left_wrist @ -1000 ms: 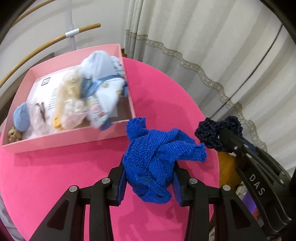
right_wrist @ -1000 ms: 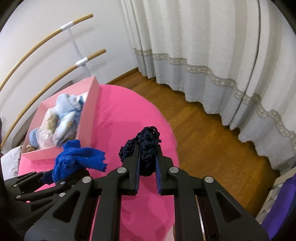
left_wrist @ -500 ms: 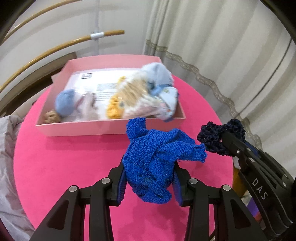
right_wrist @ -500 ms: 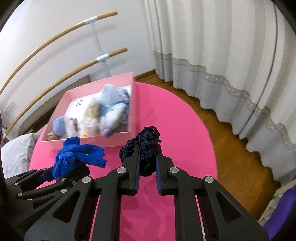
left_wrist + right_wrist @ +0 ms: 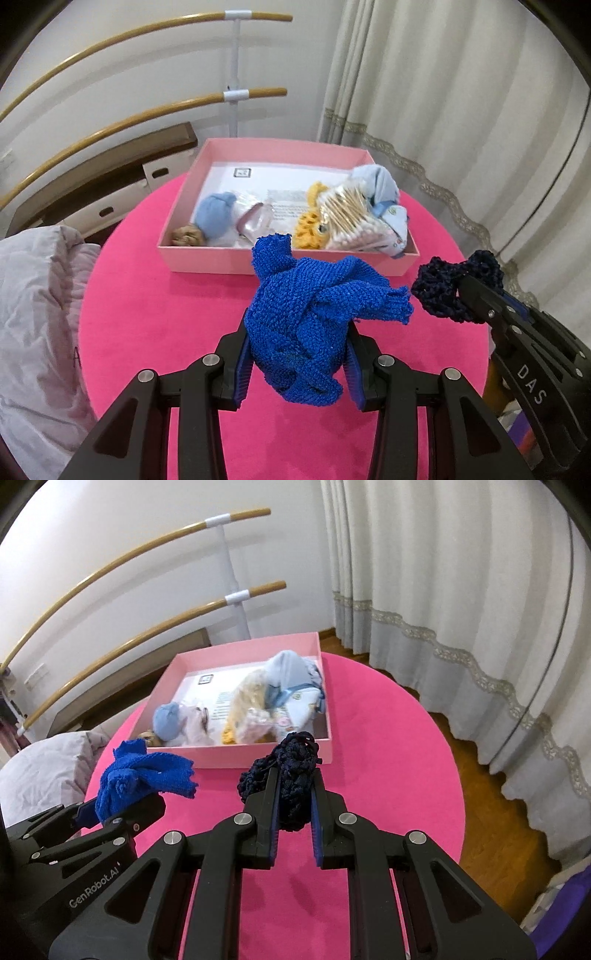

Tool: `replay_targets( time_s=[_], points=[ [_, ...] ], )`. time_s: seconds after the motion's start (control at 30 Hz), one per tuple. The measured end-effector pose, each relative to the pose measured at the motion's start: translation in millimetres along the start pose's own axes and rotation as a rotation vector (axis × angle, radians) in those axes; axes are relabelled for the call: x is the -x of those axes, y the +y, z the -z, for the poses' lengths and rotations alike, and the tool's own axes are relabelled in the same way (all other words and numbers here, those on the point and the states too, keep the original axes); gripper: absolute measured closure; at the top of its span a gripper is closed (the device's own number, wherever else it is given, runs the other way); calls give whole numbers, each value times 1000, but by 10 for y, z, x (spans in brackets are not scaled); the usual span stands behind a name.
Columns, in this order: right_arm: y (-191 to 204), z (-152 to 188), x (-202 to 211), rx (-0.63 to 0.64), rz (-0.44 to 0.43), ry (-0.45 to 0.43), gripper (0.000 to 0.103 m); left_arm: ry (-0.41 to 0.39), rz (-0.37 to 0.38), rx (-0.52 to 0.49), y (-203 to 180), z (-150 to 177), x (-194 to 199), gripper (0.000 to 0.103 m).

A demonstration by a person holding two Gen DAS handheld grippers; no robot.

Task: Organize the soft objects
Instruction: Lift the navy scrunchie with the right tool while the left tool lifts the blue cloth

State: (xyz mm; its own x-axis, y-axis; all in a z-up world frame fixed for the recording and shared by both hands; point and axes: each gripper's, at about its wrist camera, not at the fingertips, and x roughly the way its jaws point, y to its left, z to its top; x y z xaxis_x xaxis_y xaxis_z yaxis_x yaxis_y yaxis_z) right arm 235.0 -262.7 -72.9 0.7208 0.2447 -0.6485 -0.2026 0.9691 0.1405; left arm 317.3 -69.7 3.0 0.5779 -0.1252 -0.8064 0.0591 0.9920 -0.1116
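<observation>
My left gripper (image 5: 297, 354) is shut on a bright blue knitted cloth (image 5: 314, 314) and holds it above the pink round table (image 5: 155, 317), short of the pink box (image 5: 280, 264). My right gripper (image 5: 294, 794) is shut on a dark navy crocheted piece (image 5: 291, 771), also above the table and in front of the box (image 5: 258, 755). The right gripper also shows in the left wrist view (image 5: 476, 302), to the right of the blue cloth. The box holds several soft items: a light blue ball (image 5: 216, 218), a yellow knit (image 5: 308, 225), a light blue garment (image 5: 380, 184).
A grey cushion (image 5: 33, 314) lies off the table's left edge. Two curved wooden rails on a white post (image 5: 233, 74) stand behind the box. White curtains (image 5: 461, 590) hang to the right over a wooden floor (image 5: 495, 819).
Both grippers have swung left with their cloths still held. The pink box now lies straight ahead of them instead of off to the left.
</observation>
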Motion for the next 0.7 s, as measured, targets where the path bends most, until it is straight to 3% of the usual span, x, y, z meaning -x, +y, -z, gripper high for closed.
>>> replay_targets(
  time_s=[0.7],
  points=[
    [453,123,1024,82,-49,-223,90,-265,-17,-31,31,561,1402,64]
  ],
)
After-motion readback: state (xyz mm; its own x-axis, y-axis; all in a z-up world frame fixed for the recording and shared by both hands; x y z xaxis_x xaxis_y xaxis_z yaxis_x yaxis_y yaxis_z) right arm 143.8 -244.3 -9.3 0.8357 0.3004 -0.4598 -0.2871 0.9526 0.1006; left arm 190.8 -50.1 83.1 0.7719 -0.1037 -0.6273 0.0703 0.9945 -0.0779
